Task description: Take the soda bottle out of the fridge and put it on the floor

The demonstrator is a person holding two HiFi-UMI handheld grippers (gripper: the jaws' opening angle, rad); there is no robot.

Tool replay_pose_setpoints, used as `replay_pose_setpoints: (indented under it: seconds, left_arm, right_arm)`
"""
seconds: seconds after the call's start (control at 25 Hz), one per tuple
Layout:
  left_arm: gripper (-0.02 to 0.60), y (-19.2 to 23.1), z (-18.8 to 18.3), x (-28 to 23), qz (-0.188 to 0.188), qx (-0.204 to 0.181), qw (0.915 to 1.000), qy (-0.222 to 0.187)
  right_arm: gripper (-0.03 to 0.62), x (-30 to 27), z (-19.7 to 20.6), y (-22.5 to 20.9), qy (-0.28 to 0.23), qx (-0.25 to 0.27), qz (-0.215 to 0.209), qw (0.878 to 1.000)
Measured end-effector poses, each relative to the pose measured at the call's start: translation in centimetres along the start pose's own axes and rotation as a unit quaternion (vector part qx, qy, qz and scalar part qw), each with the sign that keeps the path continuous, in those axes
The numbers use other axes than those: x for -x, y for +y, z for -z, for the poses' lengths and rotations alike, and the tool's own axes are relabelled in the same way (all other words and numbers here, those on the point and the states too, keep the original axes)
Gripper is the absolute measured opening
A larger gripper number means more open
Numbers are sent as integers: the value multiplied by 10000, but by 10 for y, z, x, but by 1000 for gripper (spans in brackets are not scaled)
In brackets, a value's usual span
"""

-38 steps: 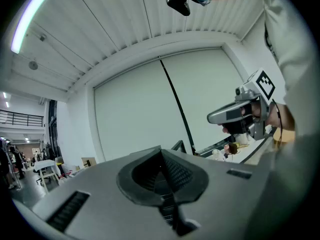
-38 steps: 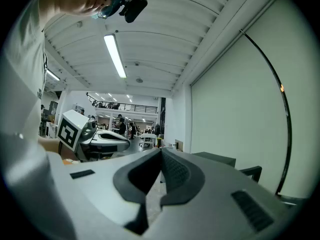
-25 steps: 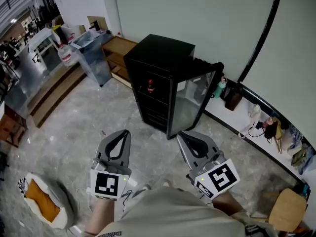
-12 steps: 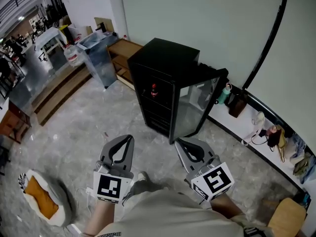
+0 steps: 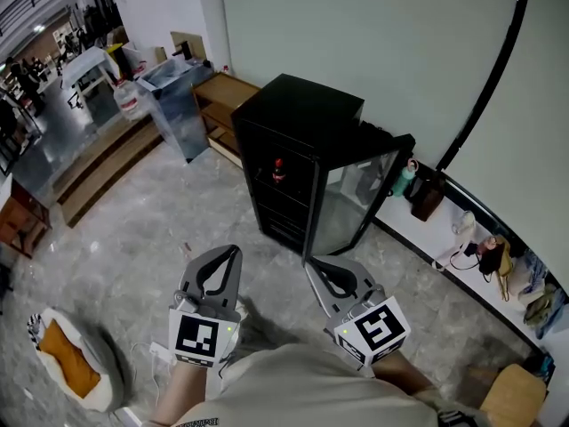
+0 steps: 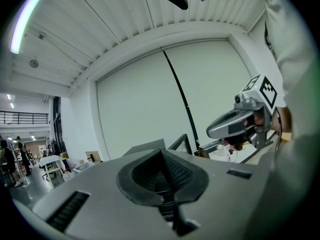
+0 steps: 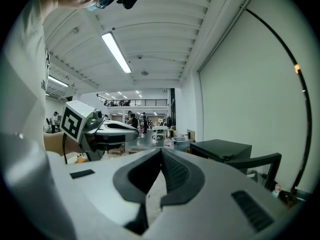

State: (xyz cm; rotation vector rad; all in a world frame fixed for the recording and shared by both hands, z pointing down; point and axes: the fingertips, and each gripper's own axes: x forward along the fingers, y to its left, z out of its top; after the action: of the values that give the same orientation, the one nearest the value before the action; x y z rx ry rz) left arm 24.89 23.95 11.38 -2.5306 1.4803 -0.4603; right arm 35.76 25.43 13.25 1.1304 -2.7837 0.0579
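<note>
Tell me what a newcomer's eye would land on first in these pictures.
The black fridge in the middle of the head view stands out most. Its glass door is swung open to the right, and the soda bottle stands on an upper shelf inside. In the foreground the left gripper and right gripper point toward it, both shut and empty.

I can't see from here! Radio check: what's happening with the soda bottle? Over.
Left gripper, right gripper shut, empty. Soda bottle inside fridge, untouched. Door open, nothing blocking.
</note>
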Motion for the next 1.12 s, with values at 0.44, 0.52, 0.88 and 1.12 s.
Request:
replay_pose_setpoints:
  seconds: [0.44,0.52,0.88,1.12]
  left_arm:
    - [8,50,31,-36,124,107,9998,134]
    - [8,64,39,-46,178,135,9996,168]
    - [8,147,67,-96,545,282,9980,143]
    - [8,219,84,-124,872,216,9959,108]
  right_arm:
    - [-5,-68,10,-16,245,-53,104,9996]
    - [-4,-87,12,-20,299,-67,140,9994]
    - [-5,-192,4,-35,634,-23,371,9973]
    - [-5,-269,-11,-41,744,-76,729,9945]
